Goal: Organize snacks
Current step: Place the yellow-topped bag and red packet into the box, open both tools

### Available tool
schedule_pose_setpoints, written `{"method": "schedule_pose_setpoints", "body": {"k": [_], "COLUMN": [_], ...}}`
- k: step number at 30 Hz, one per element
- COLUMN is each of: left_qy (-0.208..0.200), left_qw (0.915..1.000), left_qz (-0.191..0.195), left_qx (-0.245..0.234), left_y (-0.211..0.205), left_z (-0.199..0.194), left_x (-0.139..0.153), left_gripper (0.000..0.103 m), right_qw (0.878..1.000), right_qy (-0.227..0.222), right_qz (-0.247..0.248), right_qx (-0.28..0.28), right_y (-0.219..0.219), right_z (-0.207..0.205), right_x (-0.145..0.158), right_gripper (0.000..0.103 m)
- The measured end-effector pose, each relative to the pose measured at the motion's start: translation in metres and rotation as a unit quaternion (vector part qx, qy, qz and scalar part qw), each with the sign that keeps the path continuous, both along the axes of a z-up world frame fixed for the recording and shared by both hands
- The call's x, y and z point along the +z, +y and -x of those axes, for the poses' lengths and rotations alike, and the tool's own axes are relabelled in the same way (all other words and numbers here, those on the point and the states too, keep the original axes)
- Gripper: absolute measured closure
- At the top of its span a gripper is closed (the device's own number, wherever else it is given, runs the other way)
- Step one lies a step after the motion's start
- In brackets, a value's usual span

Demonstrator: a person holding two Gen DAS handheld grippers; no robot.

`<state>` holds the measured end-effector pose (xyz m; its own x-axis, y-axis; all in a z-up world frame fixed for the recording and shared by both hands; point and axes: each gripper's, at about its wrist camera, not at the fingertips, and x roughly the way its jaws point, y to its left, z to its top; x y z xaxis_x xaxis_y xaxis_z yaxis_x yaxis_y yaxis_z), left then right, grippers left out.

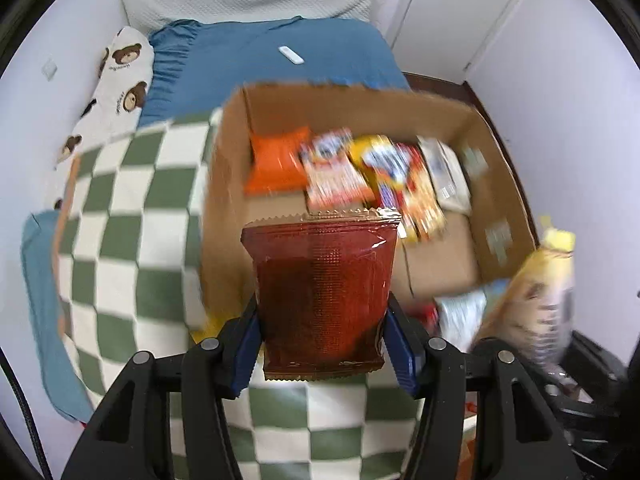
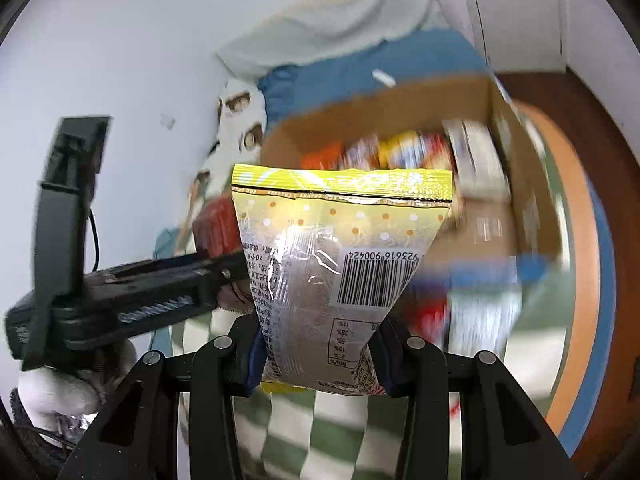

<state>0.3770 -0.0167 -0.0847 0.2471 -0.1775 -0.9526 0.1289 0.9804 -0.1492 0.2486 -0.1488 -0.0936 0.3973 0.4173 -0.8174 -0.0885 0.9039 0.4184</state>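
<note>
My left gripper [image 1: 322, 336] is shut on a dark red snack packet [image 1: 320, 288], held upright in front of an open cardboard box [image 1: 348, 108]. The box holds several snack packs: an orange one [image 1: 276, 160], a red-white one [image 1: 334, 176], a yellow-red one [image 1: 400, 176] and a white box [image 1: 444, 172]. My right gripper [image 2: 320, 354] is shut on a yellow-topped clear snack bag [image 2: 340, 256] with a barcode, held before the same box [image 2: 400, 104]. That bag also shows at the right in the left wrist view [image 1: 536, 292]. The left gripper's body shows in the right wrist view [image 2: 120, 288].
The box sits on a green-and-white checked blanket [image 1: 120, 208] on a bed with a blue sheet [image 1: 260, 52]. A bear-print pillow [image 1: 116, 84] lies at the left. Loose snack packs [image 1: 460, 312] lie near the box's front. White walls and a door [image 1: 460, 8] stand behind.
</note>
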Motion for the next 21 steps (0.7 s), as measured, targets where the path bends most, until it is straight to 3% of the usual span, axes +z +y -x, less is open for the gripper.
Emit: {"method": "schedule_pose_setpoints", "body": {"k": [4,8,18,21], "left_qy": [0.029,0.071,0.173,0.175], "left_qw": [0.9993,0.996,0.9824,0.9817], "left_qz": [-0.021,-0.054,-0.07,-0.07], "left_qx": [0.011,0.011,0.015,0.025], "left_y": [0.004,0.002,0.008,0.011], "left_z": [-0.057,-0.093,-0.113,-0.114], "left_x": [-0.013,-0.037,-0.1,-0.106], "left_gripper": [0.05,0.05,0.049,0.042], "right_qw": [1.0,0.997,0.98,0.975], "right_qy": [0.015,0.075,0.197,0.221], "right_qz": [0.012,0.007,-0.022,-0.025], "right_qx": [0.008,0.014,0.026,0.027], "right_y": [0.013,0.029,0.041,0.042], "right_z": [-0.06,-0.116,-0.175,-0.189], "right_x": [0.005,-0.029,-0.11,-0.125], "right_gripper": [0.057,0.057,0.054,0.028]}}
